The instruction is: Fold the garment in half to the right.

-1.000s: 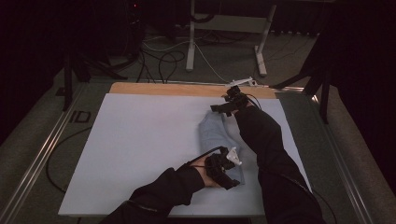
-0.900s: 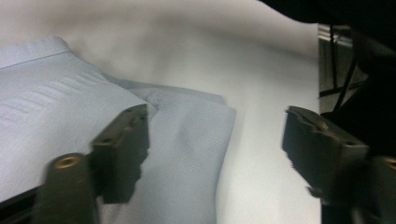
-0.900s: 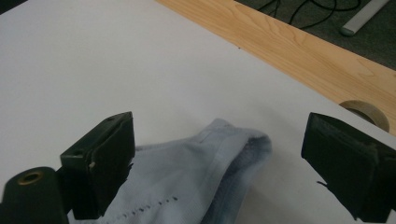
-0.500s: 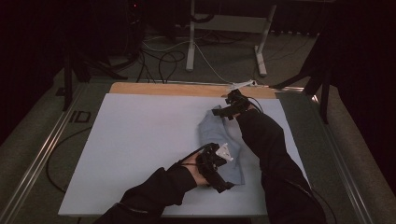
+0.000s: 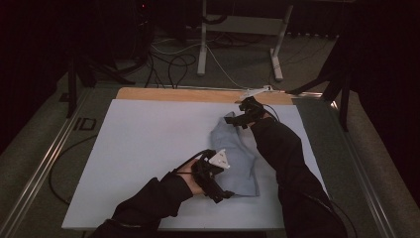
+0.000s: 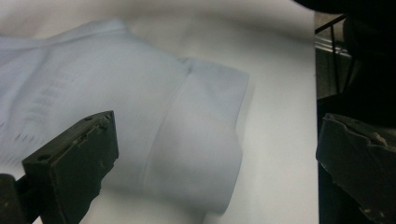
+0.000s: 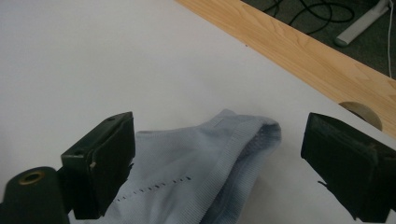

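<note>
A pale blue folded knit garment (image 5: 236,158) lies on the white table sheet (image 5: 148,144), right of centre. The left gripper (image 5: 218,186), at its near edge, has just opened its jaws wide w/ nothing between. The right gripper (image 5: 236,119), at the far end, also stands open, cloth under the jaws.

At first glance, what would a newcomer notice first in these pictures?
The pale blue garment, folded and lying on the right half of the white table, stands out against the dark room. The left gripper sits at its near edge and the right gripper at its far end, both with jaws open and holding nothing.
</note>
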`<action>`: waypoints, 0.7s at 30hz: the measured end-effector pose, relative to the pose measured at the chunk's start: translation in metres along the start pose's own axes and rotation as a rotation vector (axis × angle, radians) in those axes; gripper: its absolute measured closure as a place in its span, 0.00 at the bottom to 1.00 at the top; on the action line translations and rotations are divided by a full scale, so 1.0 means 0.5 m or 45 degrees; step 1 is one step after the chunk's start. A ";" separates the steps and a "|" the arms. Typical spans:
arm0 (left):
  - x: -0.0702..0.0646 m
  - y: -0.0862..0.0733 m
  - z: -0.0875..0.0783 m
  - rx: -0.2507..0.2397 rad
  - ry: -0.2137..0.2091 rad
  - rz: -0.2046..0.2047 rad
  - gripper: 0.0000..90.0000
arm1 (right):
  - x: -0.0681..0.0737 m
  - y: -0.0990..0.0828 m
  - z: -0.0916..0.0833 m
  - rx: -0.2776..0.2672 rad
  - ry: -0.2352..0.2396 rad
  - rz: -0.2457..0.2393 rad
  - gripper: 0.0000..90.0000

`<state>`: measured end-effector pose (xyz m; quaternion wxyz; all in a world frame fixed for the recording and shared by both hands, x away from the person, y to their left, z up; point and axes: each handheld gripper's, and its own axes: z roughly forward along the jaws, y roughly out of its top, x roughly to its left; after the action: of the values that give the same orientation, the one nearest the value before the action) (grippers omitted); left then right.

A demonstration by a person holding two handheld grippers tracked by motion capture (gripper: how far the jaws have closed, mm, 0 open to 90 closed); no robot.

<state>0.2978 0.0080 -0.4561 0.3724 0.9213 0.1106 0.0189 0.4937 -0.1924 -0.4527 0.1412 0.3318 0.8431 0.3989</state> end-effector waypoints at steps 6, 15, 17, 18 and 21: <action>0.004 -0.029 -0.026 0.009 0.013 -0.005 0.01 | 0.000 -0.009 0.000 0.006 0.010 0.023 0.11; 0.025 -0.094 -0.075 -0.064 0.048 -0.060 0.01 | -0.003 -0.024 0.008 0.045 -0.017 0.047 0.13; 0.033 -0.119 -0.087 -0.080 0.069 -0.084 0.01 | -0.004 -0.027 0.009 0.043 -0.017 0.059 0.13; 0.035 -0.128 -0.091 -0.089 0.069 -0.088 0.01 | -0.005 -0.028 0.010 0.045 -0.011 0.067 0.13; 0.044 -0.164 -0.107 -0.101 0.111 -0.114 0.01 | -0.006 -0.031 0.013 0.055 -0.017 0.065 0.13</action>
<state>0.2975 0.1068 -0.4751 0.4041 0.8981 0.1670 0.0465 0.4923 -0.1979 -0.4688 0.1295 0.3589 0.8419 0.3817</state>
